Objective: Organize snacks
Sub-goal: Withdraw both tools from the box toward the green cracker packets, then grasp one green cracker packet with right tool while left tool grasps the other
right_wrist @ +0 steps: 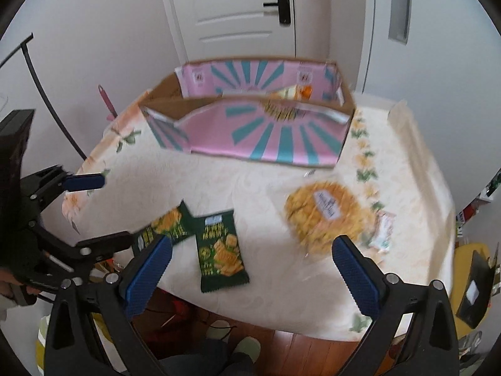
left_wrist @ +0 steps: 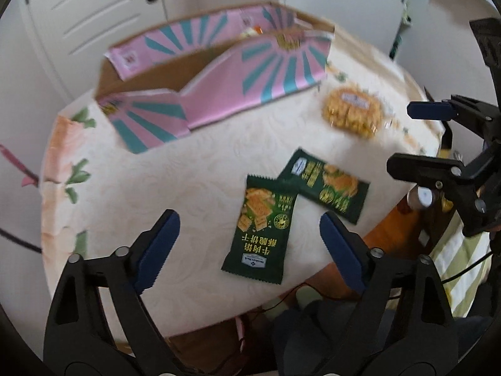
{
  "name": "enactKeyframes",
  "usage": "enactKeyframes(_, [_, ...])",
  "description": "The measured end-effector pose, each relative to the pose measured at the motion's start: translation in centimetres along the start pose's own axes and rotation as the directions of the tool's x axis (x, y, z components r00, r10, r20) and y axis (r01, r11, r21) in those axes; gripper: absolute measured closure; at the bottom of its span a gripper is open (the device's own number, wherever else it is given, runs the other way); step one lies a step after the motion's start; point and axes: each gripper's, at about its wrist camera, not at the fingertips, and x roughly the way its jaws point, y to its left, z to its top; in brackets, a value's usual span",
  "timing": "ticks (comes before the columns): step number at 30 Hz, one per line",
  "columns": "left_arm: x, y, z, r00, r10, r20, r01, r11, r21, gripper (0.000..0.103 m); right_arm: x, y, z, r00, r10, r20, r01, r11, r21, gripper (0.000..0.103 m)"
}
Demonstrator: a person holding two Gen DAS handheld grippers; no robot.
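My left gripper (left_wrist: 249,244) hangs above the table (left_wrist: 188,169) with its jaws wide and nothing held; the nearer green snack packet (left_wrist: 260,235) lies flat below the gap. A second green packet (left_wrist: 325,185) lies just behind it to the right, their corners overlapping. My right gripper (right_wrist: 250,261) is also wide and empty, above the round yellow snack pack (right_wrist: 325,213). The pink box (right_wrist: 260,125) stands at the far side.

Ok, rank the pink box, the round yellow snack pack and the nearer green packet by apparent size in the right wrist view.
1. Pink box, clearly largest.
2. Round yellow snack pack.
3. Nearer green packet, smallest, though it lies closer to the camera, so its gap to the round pack is unsure.
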Motion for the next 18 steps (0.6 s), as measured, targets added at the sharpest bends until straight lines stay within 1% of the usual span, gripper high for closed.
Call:
enactKeyframes(3, [2.1,0.1,-0.4,0.999,-0.021,-0.025,0.022,1.0,0.014,0.021,2.0,0.6,-0.8,1.0,0.009,-0.023,-0.009,1.0,-0.015,0.006])
enactKeyframes(5, [3.2,0.2,-0.6,0.999,-0.038,-0.039,0.038,0.999,0.023,0.022,3.2,1.0,-1.3,0.999,0.013,-0.035,-0.014,1.0,-0.026,0.016])
enactKeyframes(8, [4.4,0.1,-0.9,0.997,-0.052,-0.057,0.054,0.998,0.036,0.024,5.0,1.7,-1.8,0.998,0.021,-0.063,-0.024,0.999,-0.039,0.025])
enactKeyframes(10, [4.9,-0.1,-1.1,0.996,-0.056,-0.065,0.058,0.997,0.04,0.027,6.0,2.0,-2.1,0.997,0.029,-0.077,-0.033,0.998,-0.046,0.029])
enactKeyframes(12, [5.1,0.0,-1.1,0.996,-0.064,-0.063,0.066,0.997,0.036,0.03,6.6,2.4,-2.3,0.996,0.032,-0.085,-0.037,0.998,-0.058,0.031])
enactKeyframes(14, [5.3,0.1,-1.0,0.996,-0.071,-0.058,0.072,0.997,0.031,0.031,7.0,2.6,-2.3,0.996,0.036,-0.087,-0.042,0.997,-0.071,0.035])
enactKeyframes(18, [5.5,0.3,-0.9,0.995,-0.079,-0.053,0.081,0.996,0.042,0.032,7.6,2.3,-2.2,0.994,0.049,-0.093,-0.056,0.996,-0.075,0.038])
